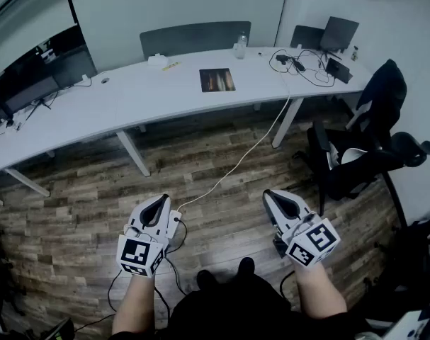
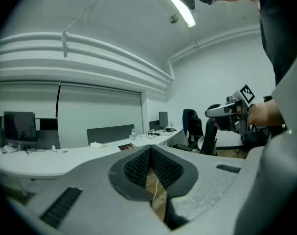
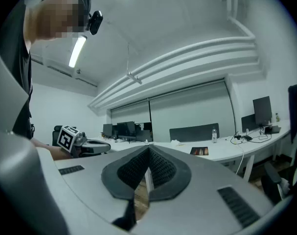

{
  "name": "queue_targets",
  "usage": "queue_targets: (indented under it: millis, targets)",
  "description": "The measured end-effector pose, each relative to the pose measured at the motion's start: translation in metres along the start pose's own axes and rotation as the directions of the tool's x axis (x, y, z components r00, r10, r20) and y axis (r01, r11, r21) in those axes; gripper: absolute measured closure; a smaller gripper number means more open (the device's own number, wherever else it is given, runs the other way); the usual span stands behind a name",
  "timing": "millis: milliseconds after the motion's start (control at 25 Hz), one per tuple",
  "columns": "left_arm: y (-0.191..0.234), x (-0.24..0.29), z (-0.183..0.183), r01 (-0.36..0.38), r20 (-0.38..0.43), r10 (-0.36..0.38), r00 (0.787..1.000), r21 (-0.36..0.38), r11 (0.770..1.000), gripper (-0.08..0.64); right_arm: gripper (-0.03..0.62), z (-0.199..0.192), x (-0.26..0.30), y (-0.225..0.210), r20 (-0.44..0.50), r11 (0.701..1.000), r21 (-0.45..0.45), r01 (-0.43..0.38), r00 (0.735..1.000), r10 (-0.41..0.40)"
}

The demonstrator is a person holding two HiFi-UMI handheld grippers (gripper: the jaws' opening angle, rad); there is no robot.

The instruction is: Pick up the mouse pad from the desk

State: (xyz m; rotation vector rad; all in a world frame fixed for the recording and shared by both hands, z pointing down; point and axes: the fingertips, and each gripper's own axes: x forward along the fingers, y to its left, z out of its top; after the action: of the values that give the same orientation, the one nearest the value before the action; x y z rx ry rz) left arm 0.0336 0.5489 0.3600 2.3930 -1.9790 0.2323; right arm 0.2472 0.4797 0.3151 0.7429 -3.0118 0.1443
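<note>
The mouse pad (image 1: 217, 80), a dark rectangle with an orange-brown print, lies flat on the long white desk (image 1: 129, 101) at the far side of the room. It shows small in the left gripper view (image 2: 127, 147) and in the right gripper view (image 3: 200, 151). My left gripper (image 1: 160, 198) and right gripper (image 1: 270, 193) hang side by side over the wooden floor, well short of the desk. Both are shut, their tips meet, and nothing is between them (image 2: 150, 148) (image 3: 149, 150). Both point roughly level toward the desk.
On the desk stand a water bottle (image 1: 241, 46), a white box (image 1: 156, 60), a laptop (image 1: 338, 34) with tangled cables, and monitors (image 1: 30, 76) at the left. A black office chair (image 1: 370, 133) stands at the right. A white cable (image 1: 236, 165) runs across the floor.
</note>
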Motion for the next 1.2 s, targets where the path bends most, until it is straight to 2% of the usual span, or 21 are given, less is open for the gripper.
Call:
queue_targets:
  millis: [120, 280, 440, 600, 720, 840, 1000, 1200]
  targets:
    - [0.000, -0.015, 0.008, 0.027, 0.013, -0.027, 1.000, -0.042, 0.999, 0.554, 0.600, -0.003, -0.008, 0.011, -0.010, 1.000, 0.011, 0.011, 1.000, -0.010]
    - [-0.010, -0.021, 0.025, 0.068, 0.061, -0.065, 0.996, -0.061, 0.996, 0.554, 0.600, -0.006, -0.019, 0.013, -0.011, 0.999, 0.037, 0.024, 1.000, -0.024]
    - [-0.032, -0.014, 0.039, 0.154, 0.102, -0.140, 0.985, -0.148, 0.977, 0.554, 0.600, -0.002, -0.031, 0.008, 0.001, 0.998, 0.059, 0.017, 1.000, -0.017]
    - [-0.060, 0.000, 0.050, 0.226, 0.111, -0.211, 0.971, -0.145, 0.963, 0.555, 0.600, -0.001, -0.039, 0.003, -0.005, 0.998, 0.061, -0.030, 1.000, 0.031]
    - [-0.078, 0.011, 0.050, 0.215, 0.124, -0.195, 0.973, -0.176, 0.961, 0.555, 0.600, -0.001, -0.051, -0.009, 0.006, 0.998, 0.056, -0.038, 0.999, 0.038]
    - [-0.094, 0.025, 0.043, 0.184, 0.075, -0.172, 0.982, -0.202, 0.962, 0.555, 0.598, 0.000, -0.067, -0.030, 0.023, 0.996, 0.076, -0.035, 0.999, 0.033]
    - [-0.111, 0.040, 0.035, 0.123, 0.001, -0.125, 0.992, -0.180, 0.976, 0.555, 0.598, -0.009, -0.094, -0.055, 0.019, 0.994, 0.102, -0.039, 0.999, 0.038]
    - [-0.116, 0.046, 0.043, 0.068, 0.008, -0.067, 0.998, -0.154, 0.986, 0.555, 0.600, -0.022, -0.112, -0.076, 0.019, 0.989, 0.144, -0.024, 1.000, 0.021]
